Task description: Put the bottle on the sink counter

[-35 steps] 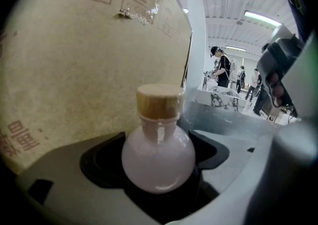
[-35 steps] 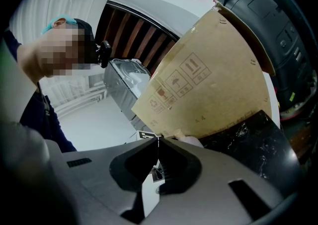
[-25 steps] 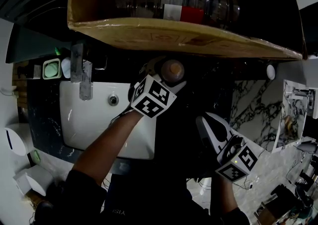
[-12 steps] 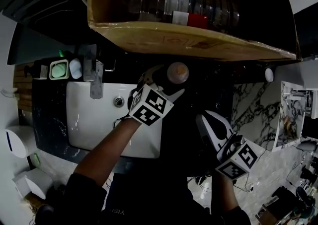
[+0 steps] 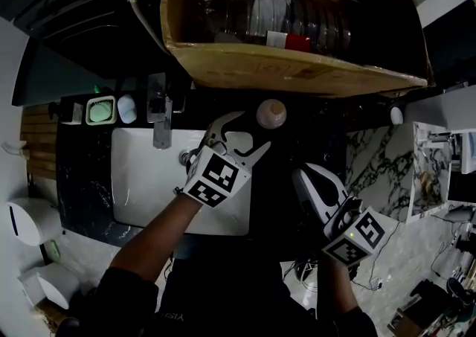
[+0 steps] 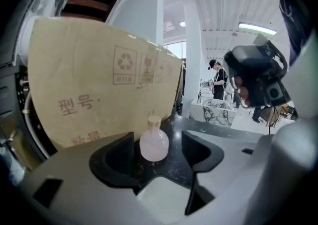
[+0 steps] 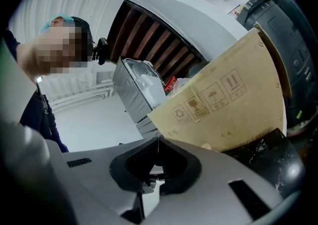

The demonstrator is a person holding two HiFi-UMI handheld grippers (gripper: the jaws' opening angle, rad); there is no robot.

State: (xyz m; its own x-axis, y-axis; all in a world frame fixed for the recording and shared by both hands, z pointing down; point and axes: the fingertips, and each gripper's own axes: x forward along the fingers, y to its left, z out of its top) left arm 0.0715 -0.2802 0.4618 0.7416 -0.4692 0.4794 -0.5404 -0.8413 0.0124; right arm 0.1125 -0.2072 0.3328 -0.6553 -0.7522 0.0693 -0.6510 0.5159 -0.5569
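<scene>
Left: white basin (image 5: pixel 141 179) is set into the black sink counter (image 5: pixel 297 142). Left gripper (image 5: pixel 242 133) is seen wide, its jaws just narrowed a little, with nothing pressed between them. Bottle (image 5: pixel 271 114) is stood upright on the counter just beyond the tips, right of the basin, below a cardboard box (image 5: pixel 297 71). Placement is judged done; only withdrawal is left. Right gripper (image 5: pixel 303 178) is held closed, empty. Marble-patterned tops (image 5: pixel 372 157) are noted at right; the room is dim

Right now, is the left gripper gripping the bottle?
No: the bottle stands free on the counter beyond the left gripper, whose jaws have just been closing on nothing.
</scene>
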